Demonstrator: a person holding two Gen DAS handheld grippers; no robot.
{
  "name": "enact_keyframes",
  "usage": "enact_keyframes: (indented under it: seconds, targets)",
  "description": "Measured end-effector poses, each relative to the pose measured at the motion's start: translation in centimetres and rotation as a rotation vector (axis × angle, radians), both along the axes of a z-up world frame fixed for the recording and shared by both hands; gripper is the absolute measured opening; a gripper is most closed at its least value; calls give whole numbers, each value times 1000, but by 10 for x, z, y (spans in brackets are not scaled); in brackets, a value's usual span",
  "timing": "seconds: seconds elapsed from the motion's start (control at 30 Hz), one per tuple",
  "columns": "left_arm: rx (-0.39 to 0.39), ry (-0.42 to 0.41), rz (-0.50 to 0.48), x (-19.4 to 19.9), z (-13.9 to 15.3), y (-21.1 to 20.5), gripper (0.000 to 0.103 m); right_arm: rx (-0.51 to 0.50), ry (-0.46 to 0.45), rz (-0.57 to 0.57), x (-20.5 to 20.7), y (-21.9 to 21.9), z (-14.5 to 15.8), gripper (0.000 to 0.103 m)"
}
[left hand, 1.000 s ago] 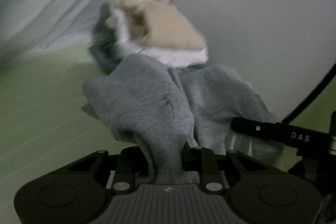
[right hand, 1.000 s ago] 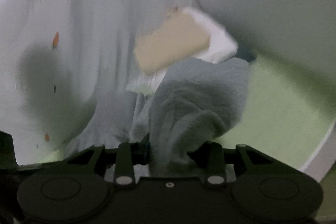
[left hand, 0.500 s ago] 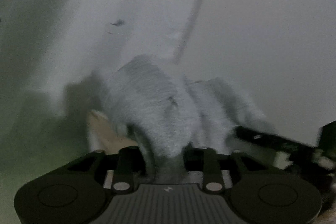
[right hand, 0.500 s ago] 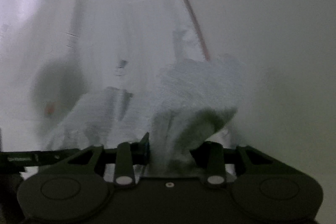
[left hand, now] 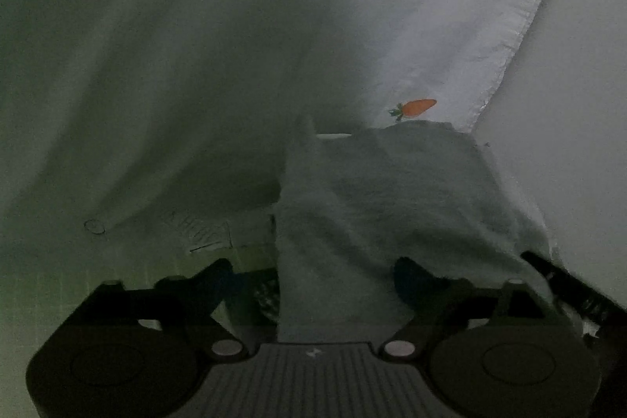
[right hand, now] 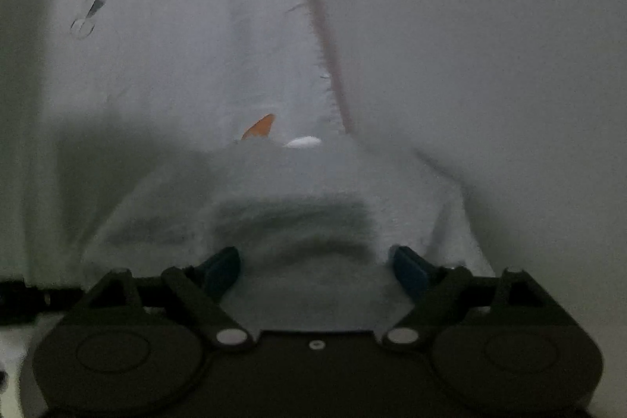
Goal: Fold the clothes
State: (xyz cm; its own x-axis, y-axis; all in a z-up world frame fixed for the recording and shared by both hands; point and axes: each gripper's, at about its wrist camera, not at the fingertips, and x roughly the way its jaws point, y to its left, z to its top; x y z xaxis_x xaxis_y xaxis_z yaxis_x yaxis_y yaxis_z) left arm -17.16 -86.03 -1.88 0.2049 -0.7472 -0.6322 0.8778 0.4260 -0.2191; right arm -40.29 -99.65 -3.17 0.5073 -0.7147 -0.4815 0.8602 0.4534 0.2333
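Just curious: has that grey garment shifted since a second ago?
Yes. The grey garment went forward, off the green surface, up against the carrot-print sheet.

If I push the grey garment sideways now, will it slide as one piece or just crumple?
Probably crumple: the grey garment is soft knit, already draped in sagging folds. It likely drags on the white carrot-print sheet rather than gliding. Both grippers' jaws are opening, fabric lying loosely between them.
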Motion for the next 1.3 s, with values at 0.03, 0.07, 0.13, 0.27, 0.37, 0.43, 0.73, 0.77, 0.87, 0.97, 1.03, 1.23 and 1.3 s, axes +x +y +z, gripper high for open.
enact_keyframes:
  seconds: [0.03,0.07,0.13,0.27,0.37,0.43,0.73,0.77,0.87,0.97,1.03,1.23,1.3]
  targets:
    - [-12,-54,-2,3,4,2,93,6,-1,-9,-1,0,1,90]
    - [-22,-111,-3,-2,9,7,97,2,27,-20,-1,4,6,98]
    - [-41,-206,-18,-14,18,19,103,-23,52,-37,-6,16,16,103]
    - [-88,-260,39,-39,46,53,103,-99,76,-39,-33,67,30,103]
    - [-166,-236,144,-58,70,96,103,-153,100,-87,-45,114,48,103]
    - [-171,-229,180,-72,81,123,103,-171,107,-87,-55,148,58,103]
    - [-151,-224,117,-119,90,229,103,-196,139,-71,-93,290,78,103]
    - [-143,-236,106,-124,89,238,103,-180,130,-74,-98,303,78,103]
    - [-129,-251,64,-136,86,265,103,-139,108,-88,-107,335,75,103]
    - [-114,-238,19,-142,83,293,103,-114,114,-107,-108,361,70,103]
    - [-113,-235,-9,-147,80,313,103,-111,127,-124,-111,381,69,103]
    - [-94,-234,-74,-151,72,356,103,-89,128,-158,-117,434,62,103]
    - [-89,-221,-92,-151,70,368,103,-85,131,-167,-117,448,61,103]
